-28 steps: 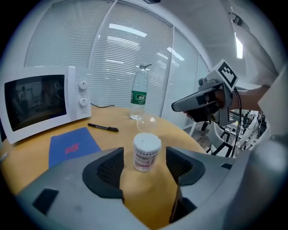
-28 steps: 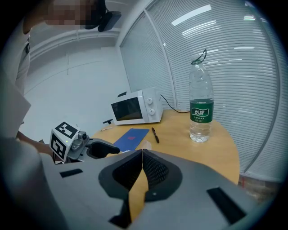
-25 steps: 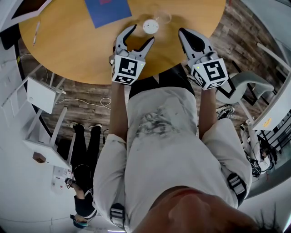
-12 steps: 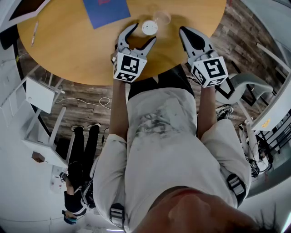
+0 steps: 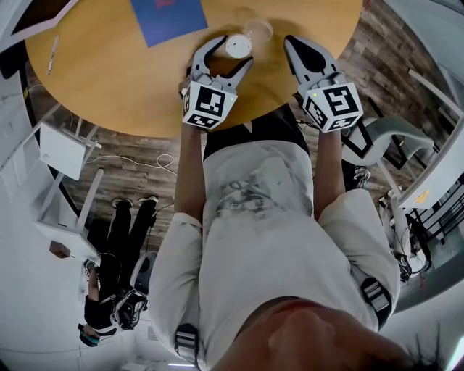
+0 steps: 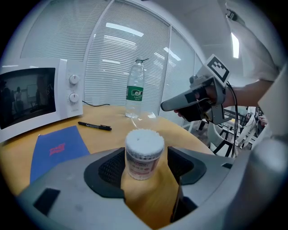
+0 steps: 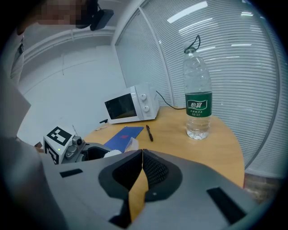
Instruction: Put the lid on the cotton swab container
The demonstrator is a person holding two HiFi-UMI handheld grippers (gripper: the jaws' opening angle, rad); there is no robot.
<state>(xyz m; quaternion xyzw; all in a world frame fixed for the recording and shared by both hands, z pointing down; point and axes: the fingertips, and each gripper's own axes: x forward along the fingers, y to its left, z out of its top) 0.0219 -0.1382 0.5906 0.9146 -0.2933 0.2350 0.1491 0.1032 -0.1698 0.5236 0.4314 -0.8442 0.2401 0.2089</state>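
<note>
The cotton swab container (image 5: 238, 45) is a small white tub standing upright without a lid near the front edge of the round wooden table (image 5: 109, 80). In the left gripper view the container (image 6: 144, 153) shows packed white swab tips. My left gripper (image 5: 226, 53) is open, one jaw on each side of the tub and a gap left on the right. The clear lid (image 5: 258, 29) lies on the table just beyond the tub, and the lid (image 7: 129, 144) also shows in the right gripper view. My right gripper (image 5: 296, 48) is shut and holds nothing, right of the lid.
A water bottle (image 7: 197, 101) stands at the far side of the table, with a microwave (image 6: 36, 96), a black pen (image 6: 94, 126) and a blue booklet (image 5: 167, 16) to the left. A grey chair (image 5: 391, 134) is on the right, a white rack (image 5: 65, 152) on the left.
My left gripper has moved forward, so the tub now stands between its open jaws. The right gripper has edged forward a little and stays shut.
</note>
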